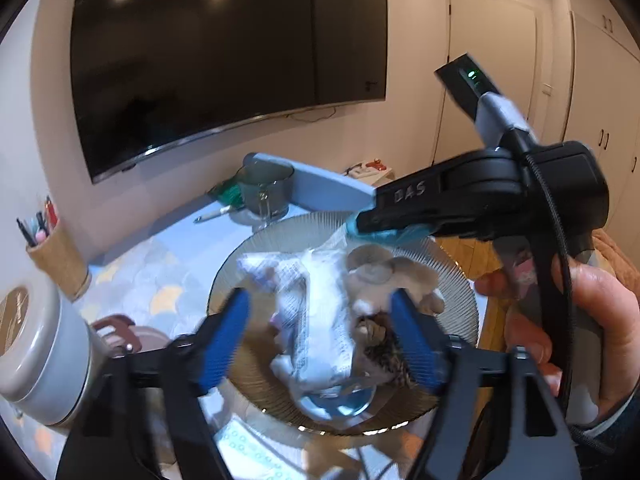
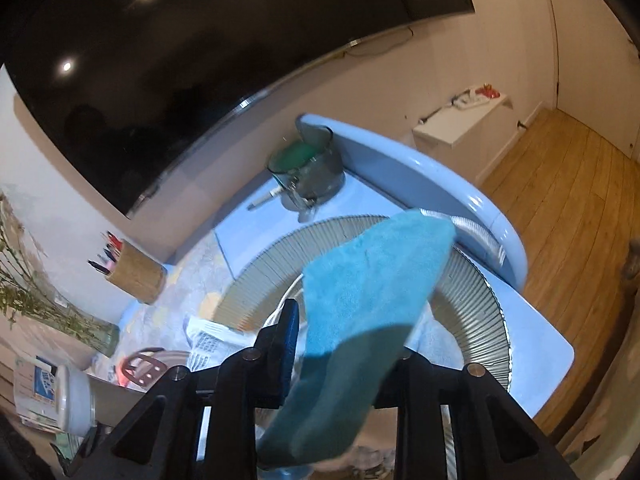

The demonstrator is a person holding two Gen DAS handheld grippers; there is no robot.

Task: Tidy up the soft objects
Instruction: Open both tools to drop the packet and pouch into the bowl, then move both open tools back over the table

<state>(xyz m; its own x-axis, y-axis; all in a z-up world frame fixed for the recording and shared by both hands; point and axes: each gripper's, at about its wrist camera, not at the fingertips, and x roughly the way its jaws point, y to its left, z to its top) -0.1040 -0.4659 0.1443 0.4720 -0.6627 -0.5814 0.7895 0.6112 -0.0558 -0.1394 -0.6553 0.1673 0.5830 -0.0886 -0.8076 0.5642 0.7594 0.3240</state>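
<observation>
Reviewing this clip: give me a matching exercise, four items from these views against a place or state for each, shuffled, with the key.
Items:
1. teal cloth
2. plush toy
3. pens
4. left gripper

States:
A. standing in a cork cup by the wall
B. open over the dish
C. pinched in the right gripper
D. lying in the ribbed glass dish

Pairs: 1-C, 2-D, 3-A, 4-B

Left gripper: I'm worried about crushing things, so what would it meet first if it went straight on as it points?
Probably the white plastic packet in the ribbed glass bowl: it lies between the open left gripper fingers, plush toy beside it. Depth is unclear.
</observation>
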